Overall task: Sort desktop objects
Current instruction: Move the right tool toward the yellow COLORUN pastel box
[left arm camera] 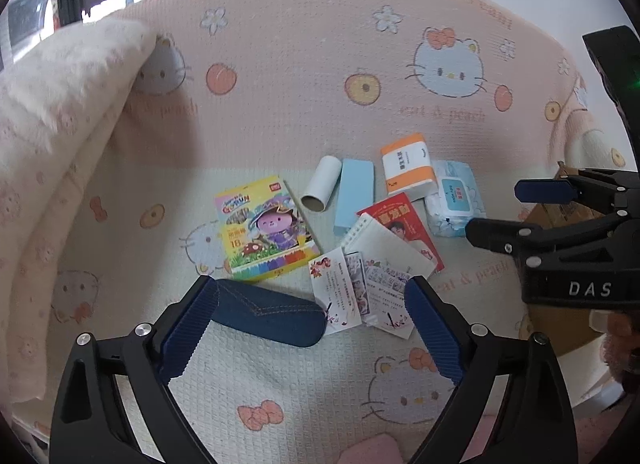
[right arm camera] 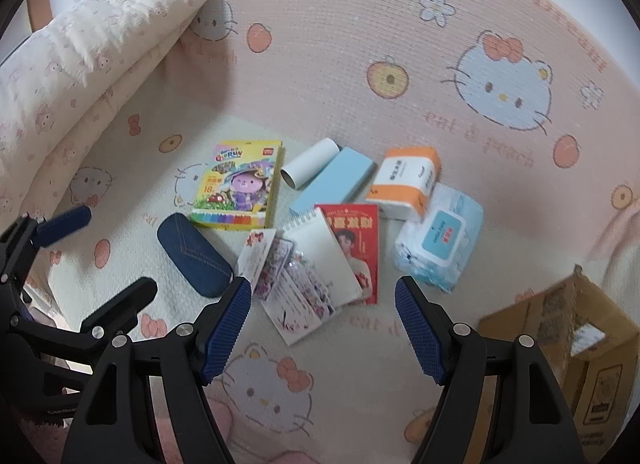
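Observation:
A pile lies on the cartoon-print mat (left arm camera: 304,111): a crayon box (left arm camera: 266,227), a denim case (left arm camera: 266,316), a cardboard tube (left arm camera: 322,183), a light blue box (left arm camera: 354,193), an orange tissue pack (left arm camera: 408,165), a wet-wipes pack (left arm camera: 454,197), a red booklet (left arm camera: 404,223), a spiral notepad (left arm camera: 384,248) and printed cards (left arm camera: 360,292). My left gripper (left arm camera: 312,328) is open above the denim case and cards. My right gripper (right arm camera: 324,328) is open above the cards (right arm camera: 288,284) and notepad (right arm camera: 324,252). Both hold nothing.
A folded cream blanket (left arm camera: 52,135) lies along the left side. A cardboard box (right arm camera: 576,344) stands at the right. The right gripper shows at the right edge of the left wrist view (left arm camera: 532,207). The left gripper shows at the left edge of the right wrist view (right arm camera: 104,260).

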The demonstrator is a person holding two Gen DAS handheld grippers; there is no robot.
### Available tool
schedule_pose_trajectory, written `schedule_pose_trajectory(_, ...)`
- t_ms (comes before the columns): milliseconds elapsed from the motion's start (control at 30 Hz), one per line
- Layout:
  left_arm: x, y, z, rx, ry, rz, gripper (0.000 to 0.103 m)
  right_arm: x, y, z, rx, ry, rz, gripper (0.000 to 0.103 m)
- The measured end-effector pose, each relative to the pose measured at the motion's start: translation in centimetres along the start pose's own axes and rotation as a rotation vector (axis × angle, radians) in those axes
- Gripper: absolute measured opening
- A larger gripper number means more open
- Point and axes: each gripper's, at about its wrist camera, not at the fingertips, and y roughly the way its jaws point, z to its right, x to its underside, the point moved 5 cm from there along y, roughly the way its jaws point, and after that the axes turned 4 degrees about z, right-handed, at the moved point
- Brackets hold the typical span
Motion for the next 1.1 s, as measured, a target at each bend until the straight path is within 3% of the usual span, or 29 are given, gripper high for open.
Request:
schedule_pose_trajectory(67,0.1,0.7,-0.5,0.000,-0.016,-0.022,0.094,-0.7,0.8,-0.3,-0.006,-0.001,0.001,0.073)
schedule_pose_trajectory(167,0.5,1.9,-0.3,0.029,-0.005,-0.077,0.079,-1.8,2.4,-0.8,-0.039,0.008,0.003,0.073)
schedule_pose_trajectory(233,0.6,2.7,0.1,0.027,0.026,-0.106,0.074,-2.7,3.5,-1.3,-0.059,0.015,0.009,0.073)
schedule_pose_trajectory(467,0.4,4.9,-1.1,0.000,-0.013,-0.125,0.074,-5.2,7.2,-1.6,-0.165,0.067,0.008,0.073)
schedule_pose_trajectory(700,-0.4,8.0,-4.2,-0.084,-0.086,-0.138,0.074,-5.2,10.6,-0.3,-0.200,0.163,-0.052,0.073)
schedule_pose_trajectory(900,0.2,12.3,-6.2,-0.030,-0.167,-0.242,0.075,-5.3,12.9,-0.4,-0.275,0.222,-0.072,0.073)
schedule_pose_trajectory(1100,0.2,14.5,-7.8,-0.045,-0.239,-0.231,0.075,-5.9,15.2,-0.8,-0.312,0.239,-0.050,0.073)
